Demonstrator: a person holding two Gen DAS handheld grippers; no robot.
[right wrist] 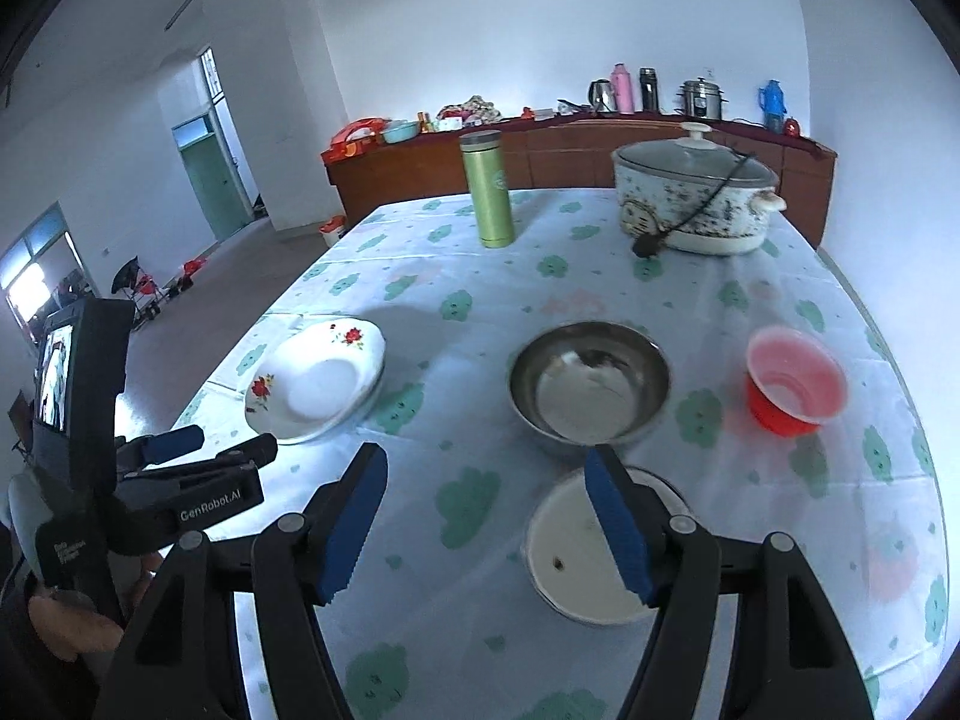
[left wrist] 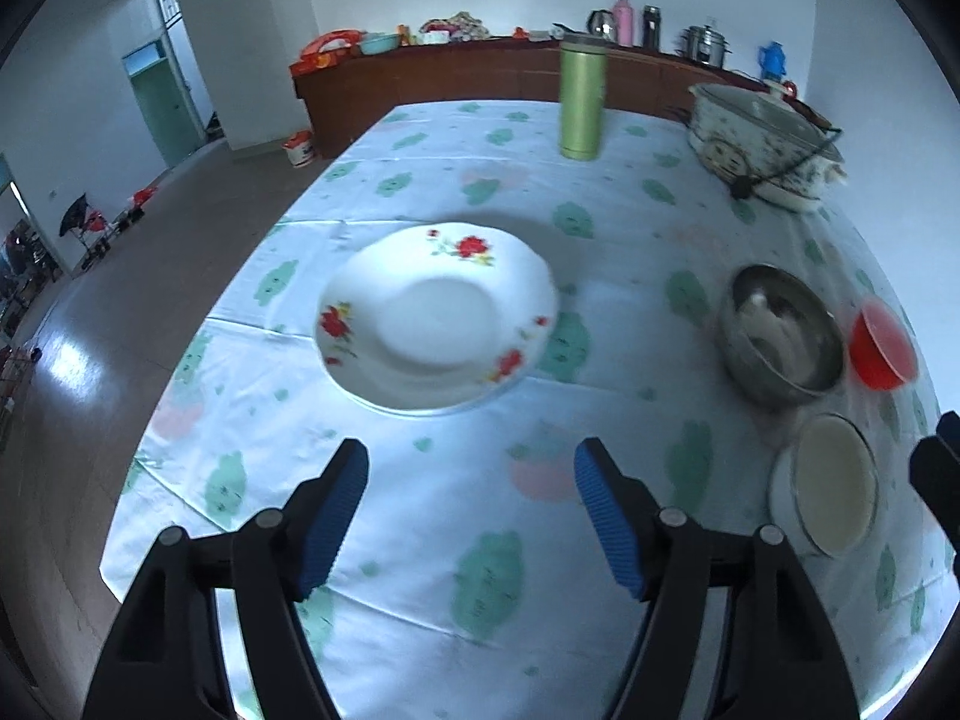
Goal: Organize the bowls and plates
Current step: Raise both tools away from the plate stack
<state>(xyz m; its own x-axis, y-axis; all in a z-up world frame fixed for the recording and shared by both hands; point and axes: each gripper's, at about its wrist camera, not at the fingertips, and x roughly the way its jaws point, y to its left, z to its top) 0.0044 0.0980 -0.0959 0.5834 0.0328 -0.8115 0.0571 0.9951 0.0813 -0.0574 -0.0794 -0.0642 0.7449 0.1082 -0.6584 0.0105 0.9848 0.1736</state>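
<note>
1. The job looked barely begun. Each dish sat by itself on the table (right wrist: 540, 276); nothing was stacked.
2. The left gripper (left wrist: 471, 510) was spread wide with nothing in it. The right gripper (right wrist: 486, 516) was wide and empty too.
3. The flower plate (left wrist: 438, 318) lay in the middle of the left view, white with red roses.
4. The metal bowl (right wrist: 588, 384) sat in the middle of the right view, shiny and gray.
5. The red bowl (right wrist: 792, 381) stood to its right, small and bright.
6. The white bowl (right wrist: 576, 564) was at the bottom, partly behind a finger.
</note>
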